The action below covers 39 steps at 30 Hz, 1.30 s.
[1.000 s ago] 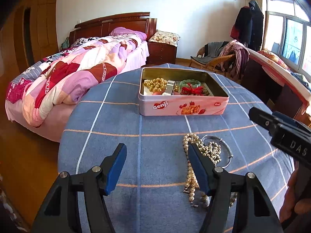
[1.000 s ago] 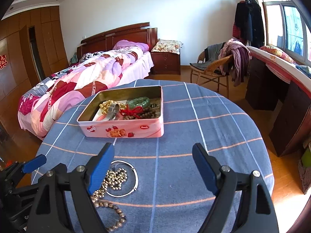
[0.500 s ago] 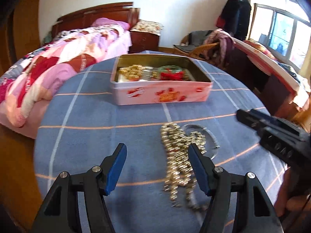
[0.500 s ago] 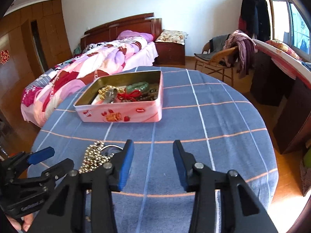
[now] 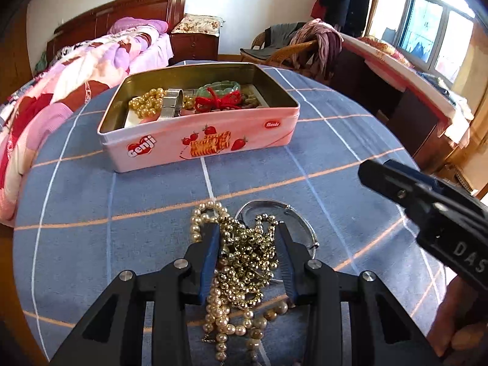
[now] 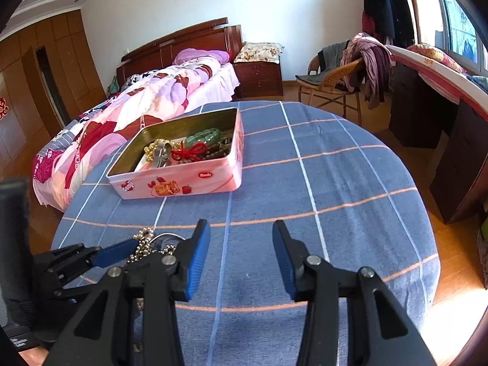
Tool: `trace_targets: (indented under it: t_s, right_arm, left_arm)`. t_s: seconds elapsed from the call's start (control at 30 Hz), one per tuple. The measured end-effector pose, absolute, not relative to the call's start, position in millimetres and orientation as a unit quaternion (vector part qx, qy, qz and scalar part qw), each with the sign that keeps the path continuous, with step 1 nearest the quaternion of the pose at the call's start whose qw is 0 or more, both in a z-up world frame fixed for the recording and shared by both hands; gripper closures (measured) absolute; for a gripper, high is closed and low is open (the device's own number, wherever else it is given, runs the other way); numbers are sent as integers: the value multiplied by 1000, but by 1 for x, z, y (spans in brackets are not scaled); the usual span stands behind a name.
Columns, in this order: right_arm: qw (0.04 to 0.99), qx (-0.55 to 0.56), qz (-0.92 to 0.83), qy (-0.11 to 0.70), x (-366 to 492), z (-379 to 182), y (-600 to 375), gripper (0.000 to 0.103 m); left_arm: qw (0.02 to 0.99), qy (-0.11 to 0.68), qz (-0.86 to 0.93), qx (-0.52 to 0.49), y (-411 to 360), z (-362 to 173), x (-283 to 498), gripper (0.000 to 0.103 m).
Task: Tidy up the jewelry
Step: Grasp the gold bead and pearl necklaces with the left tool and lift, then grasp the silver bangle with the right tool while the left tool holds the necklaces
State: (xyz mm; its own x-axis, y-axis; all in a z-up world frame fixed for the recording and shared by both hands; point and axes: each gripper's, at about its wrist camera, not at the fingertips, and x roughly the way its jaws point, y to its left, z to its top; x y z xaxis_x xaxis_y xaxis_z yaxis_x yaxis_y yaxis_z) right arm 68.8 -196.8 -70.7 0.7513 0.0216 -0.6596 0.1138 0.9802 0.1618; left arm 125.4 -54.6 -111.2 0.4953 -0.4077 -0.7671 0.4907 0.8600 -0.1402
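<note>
**Left gripper closing on the bead tangle**

Near the pink tin (image 5: 198, 143), on the table's (image 5: 335, 140) side closest to the cameras, a heap of gold bead necklaces (image 5: 247, 253) lies across a silver bangle (image 5: 305, 228). The left gripper (image 5: 247, 259) straddles that heap with its jaws narrowed around the beads; whether they grip yet, I cannot tell. The step in hand looks like picking up this tangle for the tin. Next it probably needs a firm pinch, a lift, then a carry past the tin's near wall. The right gripper (image 6: 241, 262) hangs part-open and empty beside the heap. Trailing pearl strands (image 5: 219, 320) and the bangle underneath may snag or drag along.
</note>
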Motion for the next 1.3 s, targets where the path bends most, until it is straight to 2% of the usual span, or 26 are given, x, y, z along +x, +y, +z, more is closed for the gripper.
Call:
trace_targets:
  t_s: [0.03,0.1,0.13,0.47,0.67,0.83,0.9,0.93,0.97,1.03,1.17,1.3]
  right_arm:
    - [931,97,-24,352,69,-71,-197,57]
    - [930,100,-24,353,68,-71,-197,57]
    - [929,102,-23,354,68,-71,-198,57]
    - [926,113,-15,359,69,-75,-199,57]
    - [922,107,37,371,71,-79,-177,57]
    - [910,53,79,405,75,-91,-146,56]
    - [906,38,88,411,75,-95,-136,40]
    - [907,29,88,412,75,-97,-131,29]
    - [906,20,88,414,76,-98,-128,28]
    - [901,15,92,423,79,-101,-126,28]
    - [892,16,76,445,84,-108,-131,37]
    - [889,-18,75,450,81,-108,-125,36]
  left_arm:
    - [864,430,-258,52,-54,-112,125,81]
    - [864,427,-265,39,-49,-110,125,86]
    - [870,415,-267,25,-43,-106,123,94]
    - [903,312,-278,-98,23,-49,113,95]
    - [915,299,-244,-115,43,-46,115,95]
    - [915,305,-237,-116,45,-52,115,95]
    - [915,305,-237,-115,46,-52,114,95]
    - [916,304,-238,-113,46,-52,113,95]
    - [916,303,-237,-113,48,-52,112,95]
    - [917,300,-239,-114,50,-50,111,95]
    - [918,294,-239,-115,53,-47,110,95]
    - [917,298,-238,-121,53,-48,113,95]
